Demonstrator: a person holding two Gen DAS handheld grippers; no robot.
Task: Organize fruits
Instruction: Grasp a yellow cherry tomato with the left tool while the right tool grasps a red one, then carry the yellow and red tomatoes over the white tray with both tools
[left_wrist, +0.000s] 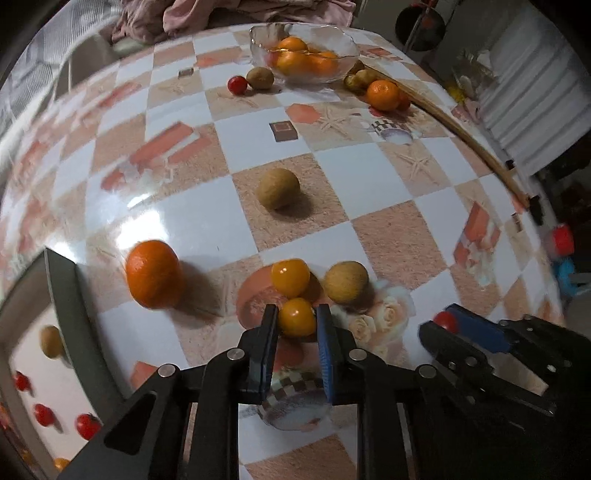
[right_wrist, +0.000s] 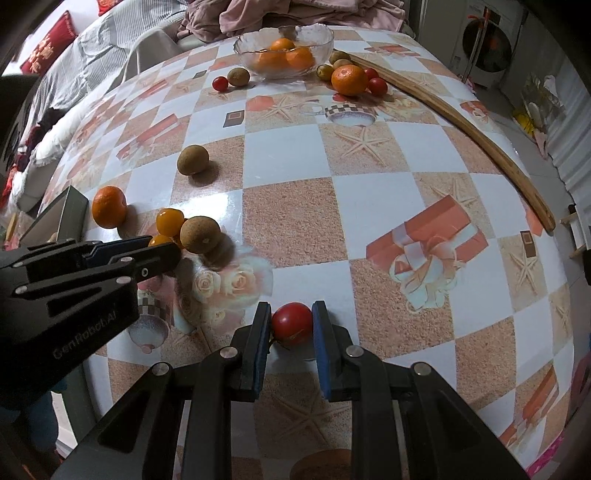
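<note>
Left gripper (left_wrist: 296, 317) has its jaws narrowed round a small yellow-orange fruit (left_wrist: 296, 316), both pads at or v. near its sides; can't tell if it's lifted or on the table (left_wrist: 384, 173) yet. Right gripper (right_wrist: 290, 325) likewise brackets a red tomato (right_wrist: 292, 323), left pad touching, right pad w/ maybe a sliver of gap, so the grip looks nearly but not fully closed. Both fruits sit at the near edge of the table. A second yellow fruit (left_wrist: 290, 277) and a brown round fruit (left_wrist: 346, 282) lie just beyond the left pick, an orange (left_wrist: 154, 274) off to its left. Likely step: close and lift both, then sort, prob. to the tray (left_wrist: 66, 295) at left w/ tomatoes in it, or the glass bowl (left_wrist: 304, 55) of oranges at the far side. To do it well: squeeze gently, tomato skin is soft; lift straight up so the left pick doesn't nudge its neighbours into rolling; keep the two grippers apart, they're close.
</note>
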